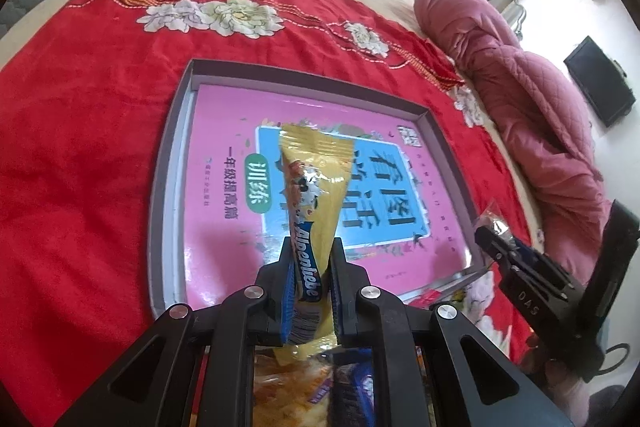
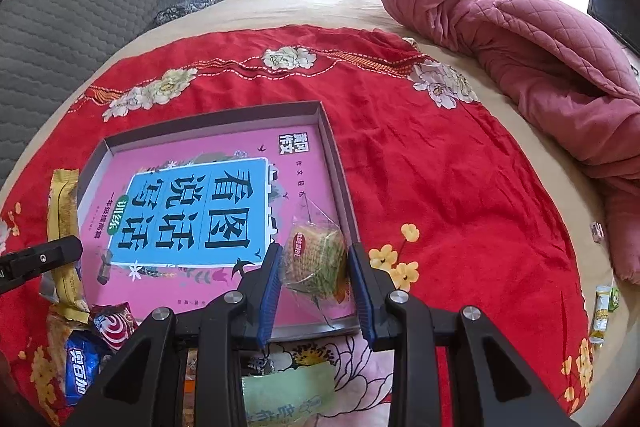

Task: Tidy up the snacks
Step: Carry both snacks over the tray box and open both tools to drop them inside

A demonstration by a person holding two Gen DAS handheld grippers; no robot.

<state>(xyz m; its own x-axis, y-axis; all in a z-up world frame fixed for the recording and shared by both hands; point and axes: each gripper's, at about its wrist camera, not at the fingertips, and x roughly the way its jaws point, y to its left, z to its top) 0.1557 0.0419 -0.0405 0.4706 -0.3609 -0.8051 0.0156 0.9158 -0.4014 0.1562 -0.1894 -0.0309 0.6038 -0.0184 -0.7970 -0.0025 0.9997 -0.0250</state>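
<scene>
left gripper (image 1: 311,259) clamps the yellow candy pack (image 1: 316,187), its lower end hidden; right gripper (image 2: 314,267) jaws apart around the clear-wrapped biscuit (image 2: 316,259).

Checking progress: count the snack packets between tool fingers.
2. The long yellow foil candy packet is clamped in the left tool; the clear-wrapped yellow-green cake sits between the right tool's fingers, over the pink book.

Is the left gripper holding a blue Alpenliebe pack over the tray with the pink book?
No: the Alpenliebe pack is yellow, not blue; the left wrist view shows it. The left gripper does hold it over the tray with the pink book.
</scene>
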